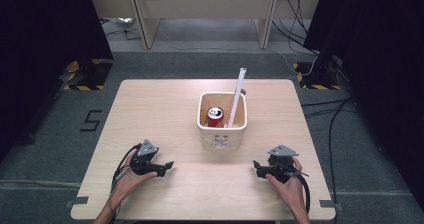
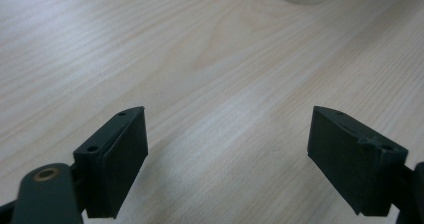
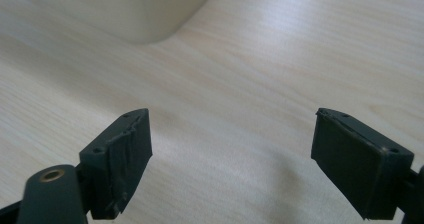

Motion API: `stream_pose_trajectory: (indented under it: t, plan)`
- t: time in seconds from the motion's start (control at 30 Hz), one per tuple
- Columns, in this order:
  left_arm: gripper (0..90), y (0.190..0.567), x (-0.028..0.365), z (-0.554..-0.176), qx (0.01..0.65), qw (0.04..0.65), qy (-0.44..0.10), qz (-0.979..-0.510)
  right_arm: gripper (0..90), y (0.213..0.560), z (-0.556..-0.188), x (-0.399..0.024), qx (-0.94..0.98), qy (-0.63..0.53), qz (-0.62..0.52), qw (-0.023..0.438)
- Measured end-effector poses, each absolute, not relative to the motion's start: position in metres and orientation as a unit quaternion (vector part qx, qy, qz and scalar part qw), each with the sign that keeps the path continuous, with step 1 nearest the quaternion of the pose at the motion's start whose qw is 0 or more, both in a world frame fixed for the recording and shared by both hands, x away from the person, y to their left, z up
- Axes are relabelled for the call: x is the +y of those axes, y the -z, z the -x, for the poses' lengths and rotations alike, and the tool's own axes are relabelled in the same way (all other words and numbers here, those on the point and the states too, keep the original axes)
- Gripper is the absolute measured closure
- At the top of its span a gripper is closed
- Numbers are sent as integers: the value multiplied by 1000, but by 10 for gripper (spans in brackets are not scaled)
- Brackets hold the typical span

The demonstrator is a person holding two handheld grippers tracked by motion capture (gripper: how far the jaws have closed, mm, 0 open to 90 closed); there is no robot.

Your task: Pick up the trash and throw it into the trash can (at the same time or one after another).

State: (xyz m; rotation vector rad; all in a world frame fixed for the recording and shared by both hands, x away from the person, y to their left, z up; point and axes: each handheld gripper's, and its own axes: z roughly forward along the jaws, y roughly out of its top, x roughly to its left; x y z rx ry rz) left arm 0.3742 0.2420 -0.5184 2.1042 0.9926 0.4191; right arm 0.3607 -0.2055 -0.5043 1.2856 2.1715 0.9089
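A cream square bin [image 1: 222, 134] stands at the middle of the wooden table [image 1: 150, 104]. Inside it a red drinks can [image 1: 215, 117] stands upright, and a long white stick [image 1: 237, 98] leans out over the bin's back right corner. My left gripper [image 1: 169, 166] rests low over the table at the front left, jaws pointing right toward the bin, open and empty. My right gripper [image 1: 256, 165] sits at the front right, jaws pointing left, also open with nothing between them. In the left gripper view my left gripper [image 2: 227, 149] has bare wood between its jaws. The right gripper [image 3: 230, 154] faces the bin's wall [image 3: 135, 9].
Black curtains hang at both sides. Cables [image 1: 320, 109] run over the grey floor to the right, and wooden desk legs [image 1: 142, 19] stand behind the table. Bare tabletop lies between my two grippers in front of the bin.
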Motion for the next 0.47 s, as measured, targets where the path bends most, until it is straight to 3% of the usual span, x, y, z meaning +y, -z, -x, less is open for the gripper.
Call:
stream_pose_trajectory:
  t: [0.47]
  plan:
    - [144, 523, 241, -373, 391, 375, -164, -825, 136, 517, -360, -205, 786, -330, -479, 211]
